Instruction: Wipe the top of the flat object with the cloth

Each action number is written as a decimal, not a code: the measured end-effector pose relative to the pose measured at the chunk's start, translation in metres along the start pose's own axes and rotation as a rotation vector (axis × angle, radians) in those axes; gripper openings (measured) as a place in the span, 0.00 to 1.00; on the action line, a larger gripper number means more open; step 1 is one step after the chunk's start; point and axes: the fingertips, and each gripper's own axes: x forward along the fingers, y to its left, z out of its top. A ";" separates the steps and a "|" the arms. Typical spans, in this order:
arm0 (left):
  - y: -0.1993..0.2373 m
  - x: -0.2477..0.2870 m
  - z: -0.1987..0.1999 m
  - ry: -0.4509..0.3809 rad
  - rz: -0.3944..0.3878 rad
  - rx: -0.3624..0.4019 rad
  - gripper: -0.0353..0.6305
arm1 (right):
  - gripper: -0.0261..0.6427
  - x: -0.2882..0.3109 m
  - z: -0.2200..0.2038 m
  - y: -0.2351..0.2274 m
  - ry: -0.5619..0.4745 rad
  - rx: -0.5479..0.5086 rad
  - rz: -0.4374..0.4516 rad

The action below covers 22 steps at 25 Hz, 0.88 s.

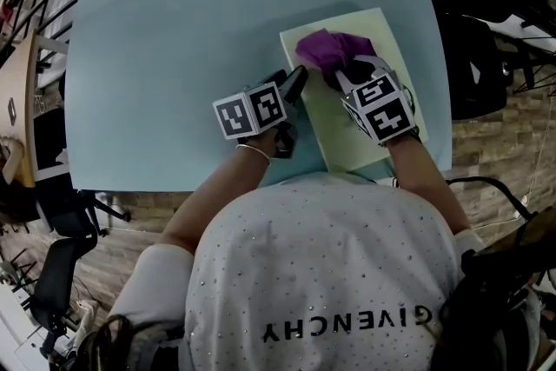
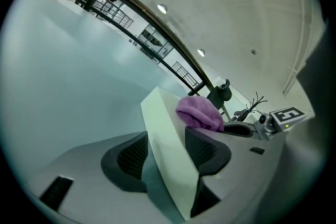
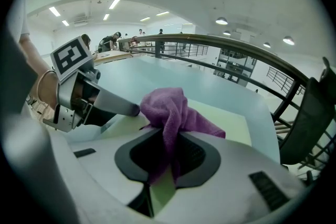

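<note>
right gripper [image 1: 341, 76] pinches the crumpled purple cloth [image 1: 327, 48] mid-frame on the pale green flat board [image 1: 365, 139], left gripper [image 1: 298, 82] clamping its edge just beside, light blue table [image 1: 174, 39] underneath

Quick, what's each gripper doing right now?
Left gripper: jaws closed on the edge of the pale green board.
Right gripper: jaws closed on the purple cloth.

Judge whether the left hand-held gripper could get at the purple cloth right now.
Probably not: the left hand-held gripper has the board's edge between its jaws, and the cloth is clamped in the right hand-held gripper.
</note>
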 end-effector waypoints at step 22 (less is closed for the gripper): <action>-0.003 -0.007 0.002 -0.044 0.034 0.064 0.39 | 0.14 -0.036 -0.041 -0.088 0.019 0.160 -0.205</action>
